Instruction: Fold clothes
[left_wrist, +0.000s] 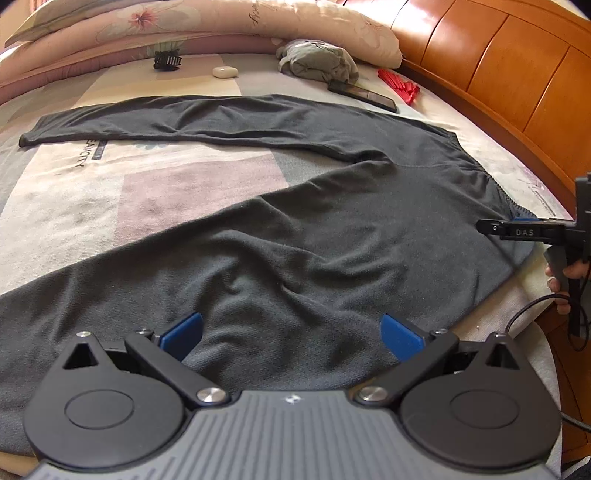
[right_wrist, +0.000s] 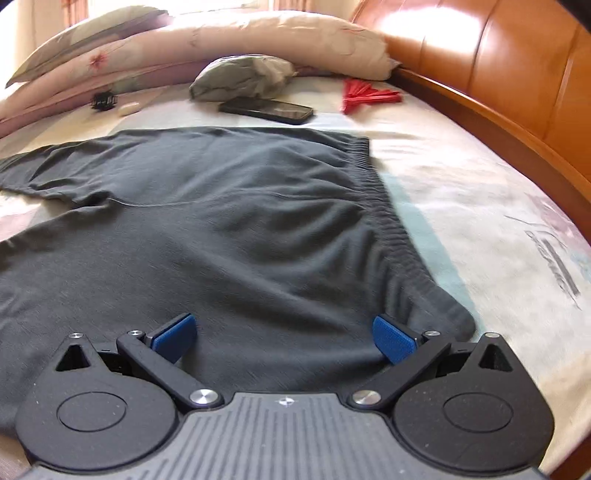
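Observation:
A pair of dark grey trousers (left_wrist: 295, 229) lies spread flat on the bed, legs running off to the left, elastic waistband (right_wrist: 384, 206) at the right. My left gripper (left_wrist: 291, 332) is open, its blue pads wide apart just over the near leg. My right gripper (right_wrist: 284, 336) is open over the near waist corner; it also shows at the right edge of the left wrist view (left_wrist: 517, 230). Neither holds any cloth.
A black phone (right_wrist: 267, 109), a bundle of grey cloth (right_wrist: 240, 83), red sticks (right_wrist: 365, 96), a black hair clip (left_wrist: 168, 61) and a white case (left_wrist: 225, 71) lie beyond the trousers. Pillows (left_wrist: 184, 26) are at the back. A wooden headboard (left_wrist: 498, 74) runs along the right.

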